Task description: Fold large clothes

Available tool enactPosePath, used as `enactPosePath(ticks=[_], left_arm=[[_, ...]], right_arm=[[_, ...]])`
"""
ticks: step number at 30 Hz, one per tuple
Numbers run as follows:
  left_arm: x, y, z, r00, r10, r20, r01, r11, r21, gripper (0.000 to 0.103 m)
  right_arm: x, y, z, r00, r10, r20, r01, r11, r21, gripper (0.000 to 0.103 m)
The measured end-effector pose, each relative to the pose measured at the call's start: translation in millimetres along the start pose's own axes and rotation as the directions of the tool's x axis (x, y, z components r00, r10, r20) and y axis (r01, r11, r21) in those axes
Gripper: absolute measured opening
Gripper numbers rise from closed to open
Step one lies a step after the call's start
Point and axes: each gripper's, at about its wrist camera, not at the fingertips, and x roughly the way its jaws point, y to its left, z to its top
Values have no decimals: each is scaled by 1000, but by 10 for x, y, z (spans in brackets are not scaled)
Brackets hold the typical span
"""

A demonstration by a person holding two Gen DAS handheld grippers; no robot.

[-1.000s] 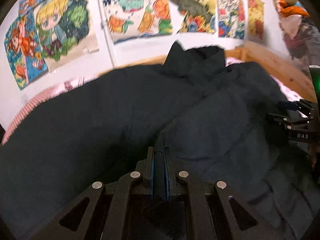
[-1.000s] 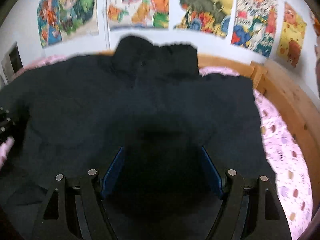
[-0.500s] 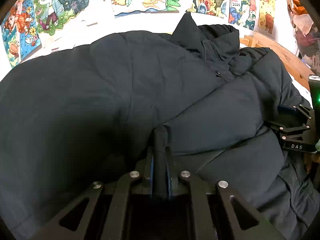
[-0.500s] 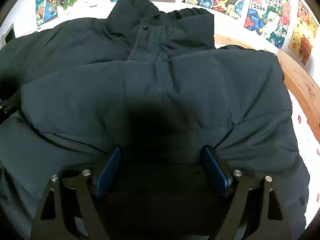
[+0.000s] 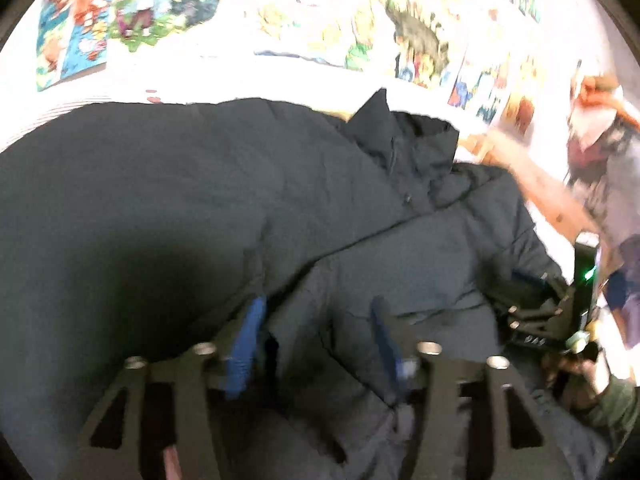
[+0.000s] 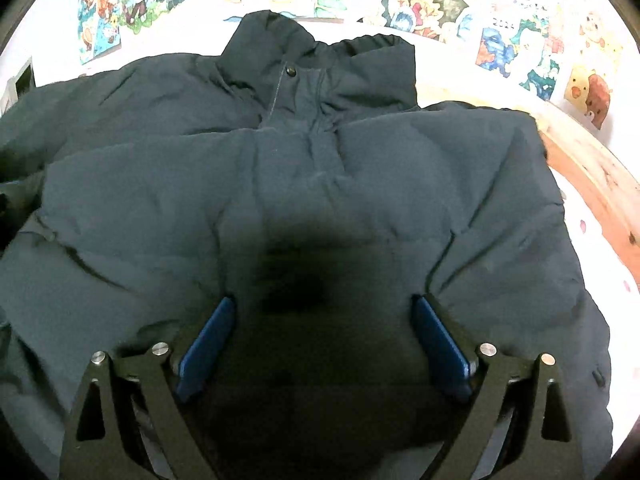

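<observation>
A large dark navy puffer jacket [image 6: 360,184] lies spread on the bed, collar [image 6: 320,64] toward the wall, one side folded across its front. My left gripper [image 5: 316,320] hovers low over the folded edge. Its jaws are opening, and the blue pads [image 5: 248,332] stand apart with loose fabric lying between them, not pinched. My right gripper [image 6: 324,308] is over the jacket's lower middle, jaws opening wide, pads [image 6: 208,344] clear of the cloth. In the left wrist view the right gripper [image 5: 536,312] shows at the jacket's right edge.
A wooden bed frame [image 6: 592,184] runs along the right, with pink patterned sheet [image 6: 600,248] beside the jacket. Cartoon posters [image 6: 104,12] cover the white wall behind. Hanging clothes [image 5: 600,140] show at far right. A hand in a green sleeve [image 5: 612,396] holds the right gripper.
The left gripper was shut on a jacket fold; it has let go and its jaws now stand apart, with the view rolled. The right jaws widened and sank closer to the jacket.
</observation>
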Motion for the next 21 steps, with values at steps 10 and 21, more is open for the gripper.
enactPosePath(ticks=[10,21], left_arm=[[-834,285,-179,1000,13,21,-10,992,-123,85],[-1680,1065,-847,999,17,-42,-34,895,-445,91]], right_arm=[[-646,411,33,990,115,76,-105,986,-131,90],[-1165,1184,57,938,339,72,-328,936,-129,90]])
